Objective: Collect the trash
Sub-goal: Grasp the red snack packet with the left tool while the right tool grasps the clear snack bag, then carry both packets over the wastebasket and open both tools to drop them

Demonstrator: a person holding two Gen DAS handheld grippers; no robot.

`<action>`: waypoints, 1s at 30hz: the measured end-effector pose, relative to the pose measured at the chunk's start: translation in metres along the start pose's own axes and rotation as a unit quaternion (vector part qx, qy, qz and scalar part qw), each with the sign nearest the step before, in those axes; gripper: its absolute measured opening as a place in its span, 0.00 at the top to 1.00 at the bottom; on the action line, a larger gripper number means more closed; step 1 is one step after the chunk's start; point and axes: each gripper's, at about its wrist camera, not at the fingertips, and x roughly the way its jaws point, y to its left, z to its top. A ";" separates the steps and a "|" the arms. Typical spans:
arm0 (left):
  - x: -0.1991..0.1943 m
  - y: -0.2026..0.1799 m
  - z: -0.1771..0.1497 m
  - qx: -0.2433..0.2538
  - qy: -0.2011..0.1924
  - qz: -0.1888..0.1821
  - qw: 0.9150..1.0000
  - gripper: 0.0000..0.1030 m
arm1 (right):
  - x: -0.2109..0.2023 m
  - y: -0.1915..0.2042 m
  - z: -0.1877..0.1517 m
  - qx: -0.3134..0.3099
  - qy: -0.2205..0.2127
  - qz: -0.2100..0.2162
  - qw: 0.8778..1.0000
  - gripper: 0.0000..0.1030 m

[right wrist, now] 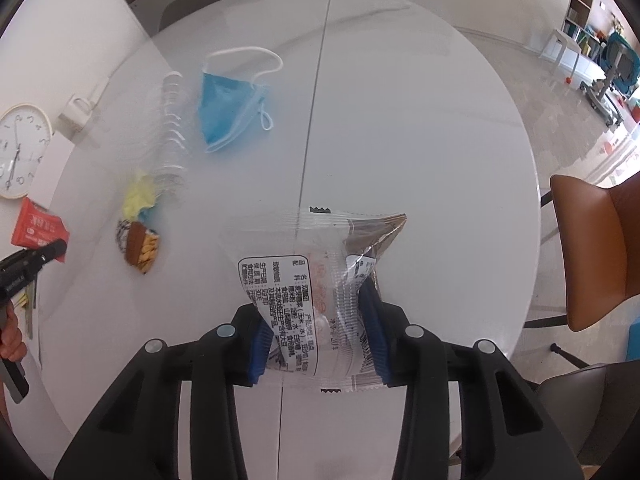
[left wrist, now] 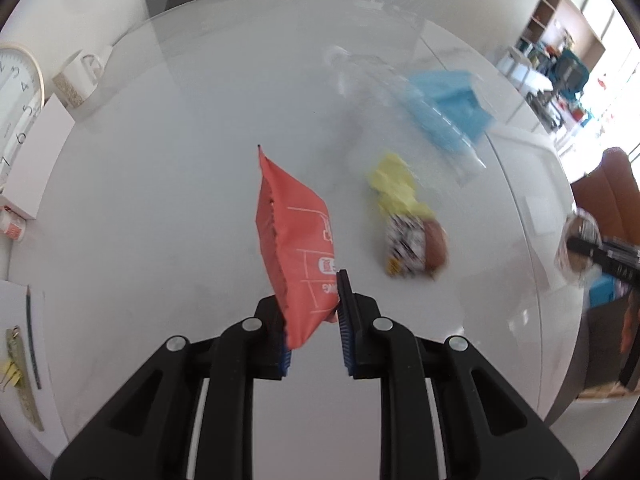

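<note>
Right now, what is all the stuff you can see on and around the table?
red packet: 1, red, held up in the left gripper
clear wrapper: 1, see-through with black print, held in the right gripper
face mask: 1, blue, on the table's far part
clear plastic piece: 1, see-through, left of the mask
yellow snack wrapper: 1, yellow and brown, below the plastic piece
table: 1, white, round
clock: 1, white, at the left edge
mug: 1, white, near the clock
chair: 1, orange-brown, right of the table
left gripper: 1, black with blue pads
right gripper: 1, black with blue pads
</note>
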 end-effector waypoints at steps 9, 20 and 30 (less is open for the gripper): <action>-0.029 -0.089 -0.042 0.063 0.002 -0.040 0.997 0.82 | -0.044 -0.009 -0.037 -0.011 -0.011 0.009 1.000 0.60; -0.053 -0.171 -0.067 0.117 -0.004 -0.058 0.991 0.82 | -0.078 -0.036 -0.095 -0.010 -0.013 0.013 1.000 0.60; -0.053 -0.285 -0.103 0.235 0.015 -0.100 0.967 0.82 | -0.107 -0.108 -0.158 0.034 -0.001 -0.015 0.999 0.60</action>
